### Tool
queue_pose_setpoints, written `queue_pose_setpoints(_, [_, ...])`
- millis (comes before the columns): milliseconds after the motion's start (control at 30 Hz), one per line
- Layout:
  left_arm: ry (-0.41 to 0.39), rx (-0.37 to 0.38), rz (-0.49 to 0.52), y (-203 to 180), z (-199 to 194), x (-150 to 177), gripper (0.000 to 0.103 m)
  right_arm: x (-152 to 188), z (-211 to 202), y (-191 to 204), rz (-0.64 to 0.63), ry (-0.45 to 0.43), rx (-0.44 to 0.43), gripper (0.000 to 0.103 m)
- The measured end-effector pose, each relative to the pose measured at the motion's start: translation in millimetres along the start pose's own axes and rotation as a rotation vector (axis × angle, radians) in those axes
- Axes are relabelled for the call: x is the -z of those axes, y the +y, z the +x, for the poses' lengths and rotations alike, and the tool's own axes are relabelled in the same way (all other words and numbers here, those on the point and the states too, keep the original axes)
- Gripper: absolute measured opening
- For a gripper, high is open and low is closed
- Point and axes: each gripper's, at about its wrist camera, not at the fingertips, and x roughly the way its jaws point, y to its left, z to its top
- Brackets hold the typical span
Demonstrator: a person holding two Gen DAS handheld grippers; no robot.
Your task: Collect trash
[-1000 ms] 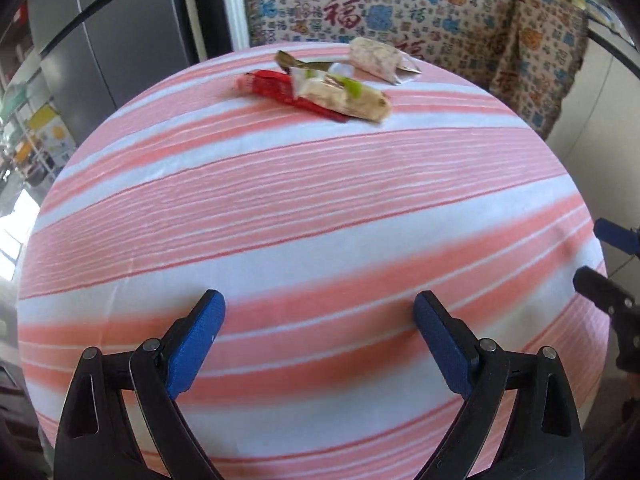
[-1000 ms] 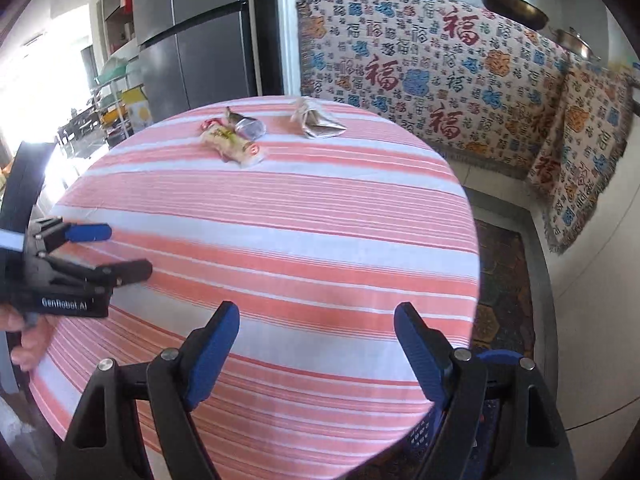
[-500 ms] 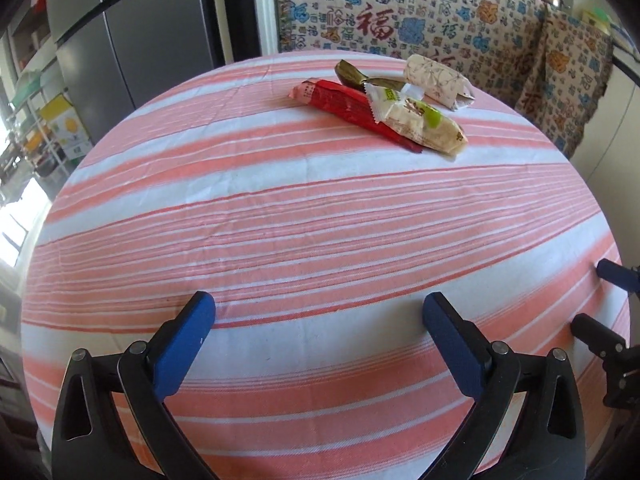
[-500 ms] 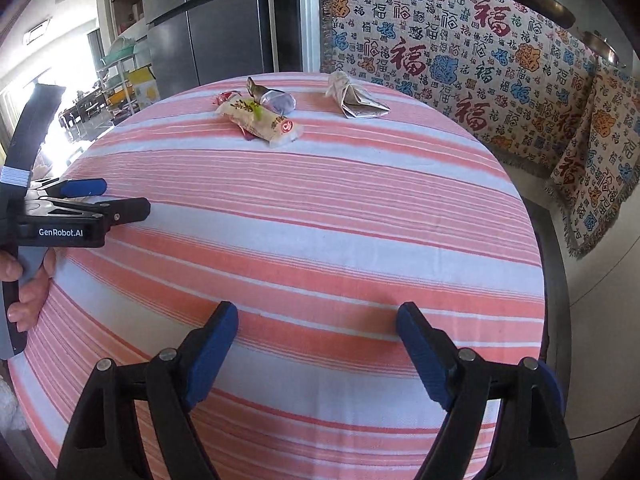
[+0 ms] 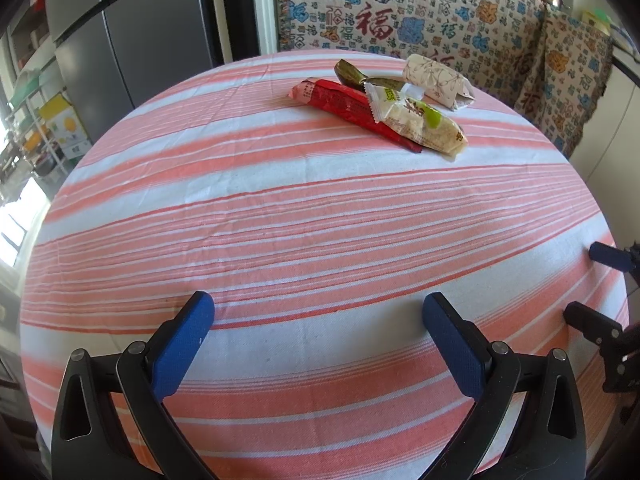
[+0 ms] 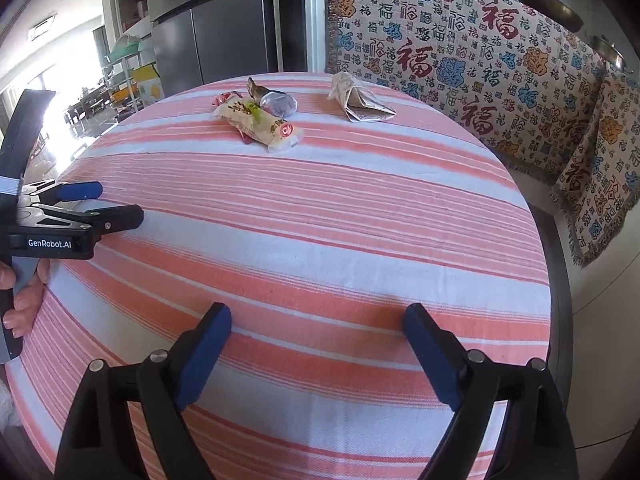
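- Your left claw (image 5: 318, 326) hangs over the near part of the counter (image 5: 320, 220), its blue fingers spread wide with nothing between them.
- Your right claw (image 6: 318, 338) sits the same way over the near edge, fingers wide apart and holding nothing.
- In the right wrist view your left claw shows again at the left edge, in your hand (image 6: 20, 296), above the striped cloth.
- The trash lies in a small cluster at the far side of the counter, well apart from both claws.
- A red wrapper (image 5: 344, 106) lies flat, and a pale snack packet (image 5: 420, 120) rests partly on top of its right end.
- Just behind them is a dark green wrapper (image 5: 352, 74), touching the red one.
- A folded paper packet (image 5: 436, 80) with a floral print lies to the right of the cluster, close beside the pale snack packet.
- From the right wrist view a silvery foil wrapper (image 6: 279, 103) sits just behind the snack packet, and the folded paper packet lies apart to the right.
- A patterned cloth (image 6: 460, 60) hangs behind the counter, with a grey fridge (image 6: 216, 28) to its left.
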Motion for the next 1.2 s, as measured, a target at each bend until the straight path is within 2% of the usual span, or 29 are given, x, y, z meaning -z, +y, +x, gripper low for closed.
queue_pose_setpoints(133, [-0.002,0.006,0.003,2,1,-1,0.103,-26,19,-3,-0.073,0.064,-0.048,0.093])
queue_pose_setpoints(300, [-0.002,0.006,0.002,1,0,0,0.103,-82,61,17,-0.177,0.136,-0.105,0.093])
queue_pose_setpoints(400, [-0.003,0.007,0.002,1,0,0,0.103,-118,86,23,-0.213,0.152,-0.100,0.092])
queue_pose_setpoints(500, [-0.003,0.009,0.003,0,-1,0,0.103,-143,98,32,-0.272,0.127,-0.070,0.091])
queue_pose_setpoints(567, [-0.003,0.009,0.004,0,-1,0,0.103,-152,100,39,-0.298,0.100,-0.084,0.091])
queue_pose_setpoints(600, [-0.003,0.009,0.005,-1,0,0,0.103,-154,101,41,-0.294,0.099,-0.113,0.081])
queue_pose_setpoints(633, [-0.003,0.010,0.006,-1,0,-1,0.103,-153,101,41,-0.286,0.104,-0.144,0.054])
queue_pose_setpoints(667, [-0.003,0.011,0.007,-1,0,-1,0.103,-149,101,42,-0.280,0.108,-0.149,0.043])
queue_pose_setpoints(733, [-0.003,0.011,0.007,-1,1,-2,0.103,-143,94,39,-0.254,0.102,-0.138,0.031])
queue_pose_setpoints(800, [-0.004,0.011,0.006,0,1,-2,0.103,-135,82,31,-0.196,0.103,-0.119,0.031])
queue_pose_setpoints(867, [-0.004,0.011,0.006,0,1,-2,0.103,-121,63,16,-0.073,0.115,-0.105,0.030])
queue_pose_setpoints(967, [-0.005,0.008,0.004,0,1,-1,0.103,-89,37,-6,0.102,0.192,0.067,0.030])
queue_pose_setpoints(1000, [-0.005,0.008,0.003,0,1,-1,0.103,-77,29,-9,0.133,0.199,0.087,0.030])
queue_pose_setpoints(1067, [-0.005,0.008,0.003,0,2,-2,0.103,-55,18,-11,0.176,0.210,0.103,0.033])
queue_pose_setpoints(1100, [-0.005,0.008,0.003,0,2,-1,0.103,-47,16,-10,0.198,0.209,0.083,0.034])
queue_pose_setpoints(1167, [-0.006,0.008,0.003,0,2,-1,0.103,-30,13,-6,0.221,0.176,0.001,0.055])
queue_pose_setpoints(1200, [-0.006,0.007,0.002,0,2,-1,0.103,-22,10,-2,0.205,0.133,-0.002,0.072])
